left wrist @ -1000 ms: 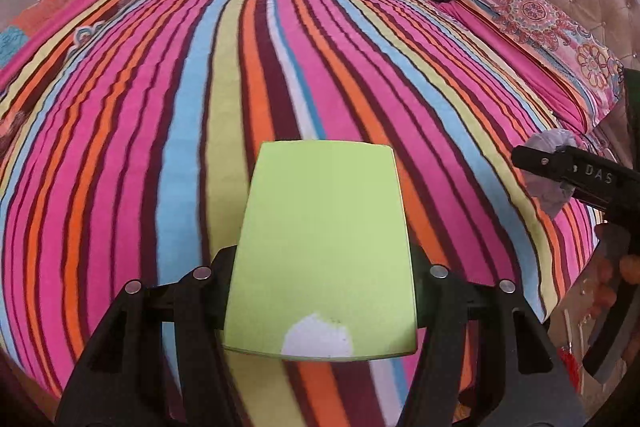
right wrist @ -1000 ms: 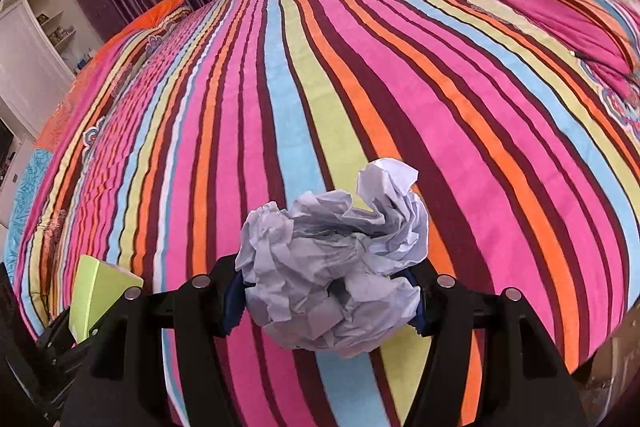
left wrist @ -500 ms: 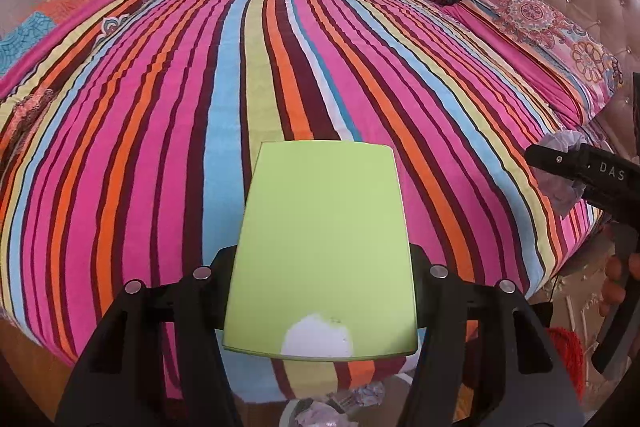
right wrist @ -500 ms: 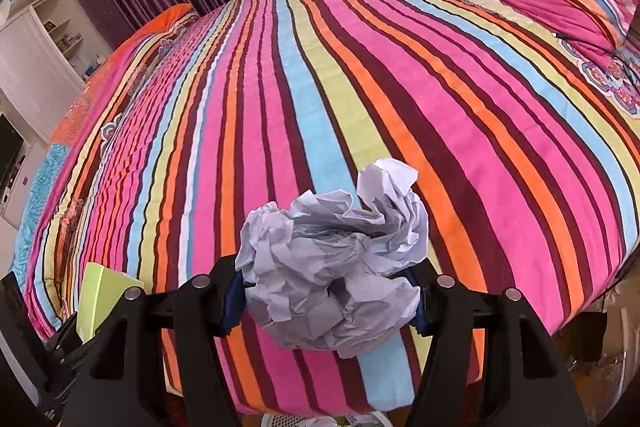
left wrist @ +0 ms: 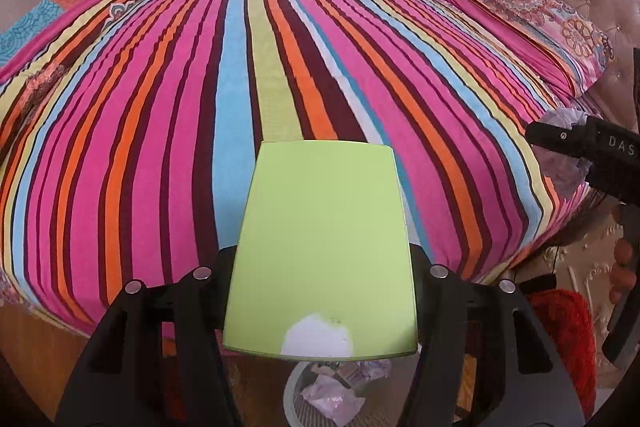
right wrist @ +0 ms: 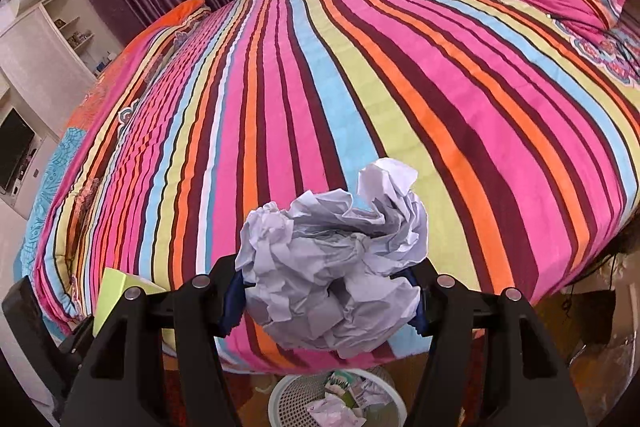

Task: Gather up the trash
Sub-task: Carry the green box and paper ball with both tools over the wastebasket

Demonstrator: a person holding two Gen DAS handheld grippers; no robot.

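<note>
The left claw [left wrist: 320, 267] is pinching a flat green card [left wrist: 324, 247] by its 2 side edges. The card is sticking out ahead of the claw, above the striped bed [left wrist: 160, 107]. It is looking stiff and light, with smooth faces that may be slippery, so holding it by the edges is a good way to keep it from sliding out.

The right claw [right wrist: 324, 291] is squeezing a crumpled paper ball [right wrist: 332, 267] between its pads. The ball is filling the gap and puffing up over the top. It is very light and soft, and it is giving way when pressed, so a hold across the fat middle is working well. A hard squeeze is not hurting it.

Below and just in front of each claw, a white mesh trash basket [right wrist: 292, 403] is sitting on the floor by the foot of the bed. It is already holding some crumpled paper and what may be a torn wrapper, though that part is partly hidden by the claws and hard to make out.

Both pieces of trash are hanging in the air near the basket, and neither one is in it yet. I think each claw is needing to be right over the basket before letting go, since light paper can drift sideways.
</note>
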